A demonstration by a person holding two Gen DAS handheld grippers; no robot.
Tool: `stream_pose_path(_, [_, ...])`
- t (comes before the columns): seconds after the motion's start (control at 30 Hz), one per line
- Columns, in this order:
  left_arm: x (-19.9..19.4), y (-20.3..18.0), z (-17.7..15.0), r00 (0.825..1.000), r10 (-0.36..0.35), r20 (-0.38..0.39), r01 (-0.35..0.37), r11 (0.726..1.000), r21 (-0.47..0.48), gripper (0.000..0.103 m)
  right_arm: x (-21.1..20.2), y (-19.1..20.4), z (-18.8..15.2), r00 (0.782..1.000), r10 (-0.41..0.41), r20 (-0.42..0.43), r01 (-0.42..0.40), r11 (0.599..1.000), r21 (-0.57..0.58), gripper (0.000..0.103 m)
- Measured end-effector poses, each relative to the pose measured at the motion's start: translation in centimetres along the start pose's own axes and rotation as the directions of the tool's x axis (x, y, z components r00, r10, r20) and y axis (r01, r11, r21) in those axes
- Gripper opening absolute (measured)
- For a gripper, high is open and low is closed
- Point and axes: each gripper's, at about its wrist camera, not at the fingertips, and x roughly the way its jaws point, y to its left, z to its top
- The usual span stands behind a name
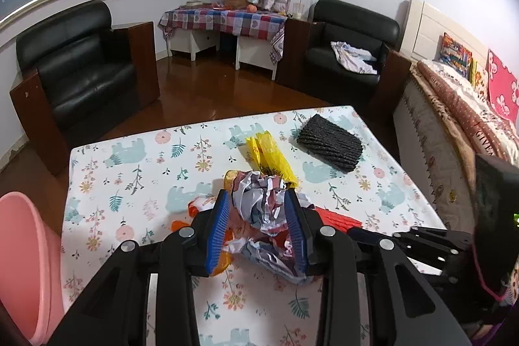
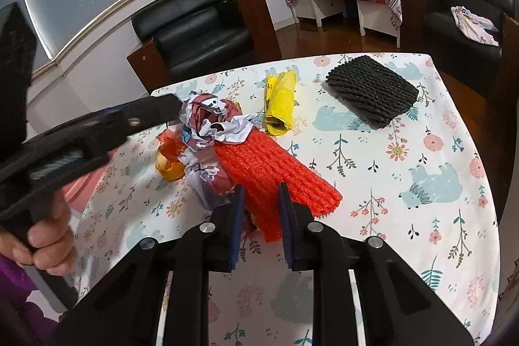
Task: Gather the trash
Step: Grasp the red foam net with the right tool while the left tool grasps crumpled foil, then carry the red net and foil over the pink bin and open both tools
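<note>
My left gripper [image 1: 258, 195] is shut on a crumpled red-and-white wrapper [image 1: 259, 196], held between its blue pads over the flowered table [image 1: 129, 171]. In the right wrist view the same wrapper [image 2: 211, 119] sits at the left gripper's tip [image 2: 175, 106]. My right gripper [image 2: 259, 193] is shut on the near end of an orange foam net sleeve [image 2: 275, 171], which lies on the table [image 2: 421, 184]. Orange peel [image 2: 168, 164] and a plastic bag [image 2: 207, 180] lie beside them. A yellow bag [image 1: 269, 154] [image 2: 280, 102] lies further back.
A black foam net pad [image 1: 331, 141] [image 2: 373, 89] lies at the table's far right. A pink bin [image 1: 26, 265] stands at the table's left. Black armchairs [image 1: 81, 64], a checked side table [image 1: 227, 18] and a bed [image 1: 470, 119] surround the table.
</note>
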Motion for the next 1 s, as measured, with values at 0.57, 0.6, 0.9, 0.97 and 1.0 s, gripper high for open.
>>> stream_pose_path(0.57, [-2.0, 0.2, -0.7, 0.999, -0.006, 0.054, 0.005, 1.000, 0.010, 0.000, -1.2, 0.4, -0.6, 0.999, 0.041, 0.008, -0.042, 0.998, 0.045, 0.018])
stream_pose_path(0.6, [-2.4, 0.3, -0.7, 0.998, -0.010, 0.059, 0.010, 1.000, 0.008, 0.000, -1.5, 0.4, -0.7, 0.999, 0.047, 0.016, -0.048, 0.997, 0.053, 0.018])
stream_pose_path(0.9, [-7.1, 1.5, -1.5, 0.992, -0.028, 0.125, 0.031, 0.999, -0.024, 0.000, -4.4, 0.1, -1.0, 0.993, 0.094, 0.068, -0.103, 0.984, 0.144, 0.018])
stream_pose_path(0.97, [-7.9, 1.7, -1.7, 0.991, -0.025, 0.134, 0.029, 0.999, -0.028, 0.000, -4.9, 0.2, -1.1, 0.992, 0.100, 0.080, -0.112, 0.981, 0.157, 0.018])
stream_pose_path(1.0, [-8.5, 1.9, -1.9, 0.990, -0.023, 0.140, 0.027, 0.999, -0.033, 0.000, -5.2, 0.2, -1.1, 0.991, 0.104, 0.086, -0.117, 0.980, 0.164, 0.018])
